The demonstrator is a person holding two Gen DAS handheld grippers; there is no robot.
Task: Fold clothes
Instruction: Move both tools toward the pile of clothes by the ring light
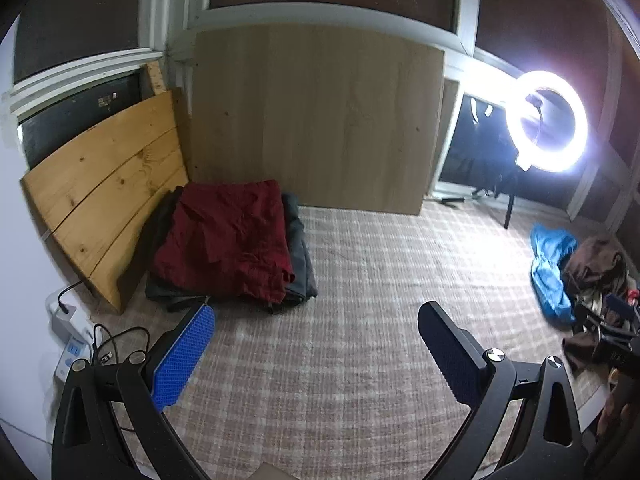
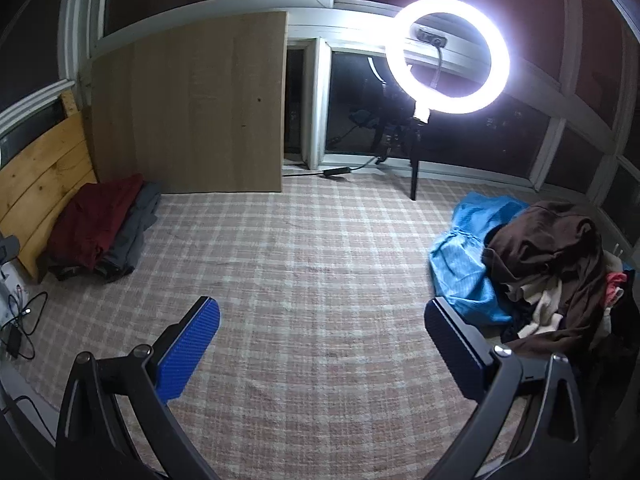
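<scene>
- left claw [image 1: 316, 340] spread wide, nothing between its blue pads; hovers over the plaid blanket [image 1: 360, 280] that covers the floor, stack close ahead on its left
- right claw [image 2: 322, 336] also released and empty; hangs above bare blanket, loose pile just off its right finger
- folded stack [image 1: 228, 240] lies flat at the far left against the pine board [image 1: 100, 176]; dark red garment [image 1: 224, 232] on top, laid roughly square with some wrinkles; grey garment [image 1: 298, 252] under it, edge showing on the right side; something darker beneath at the left, cannot tell what
- unfolded pile [image 2: 540, 264] at the right, well apart from the stack; blue garment [image 2: 468, 256] crumpled at its near-left edge; brown garment [image 2: 552, 240] draped over the top; cream and pink bits poke out lower right; count unclear
- middle of the blanket between stack and pile carries no garment
- progress, my read: partway; a few pieces lie folded and stacked, several lie loose; both claws free, which fits a gap between garments
- left to do, judged from the pile: blue, brown and whatever lies under them need spreading, folding, stacking
- ring light [image 2: 448, 56] on its stand glares at back right; large plywood panel [image 2: 192, 104] leans on the window frame; cables and a power strip at far left, off the work area
</scene>
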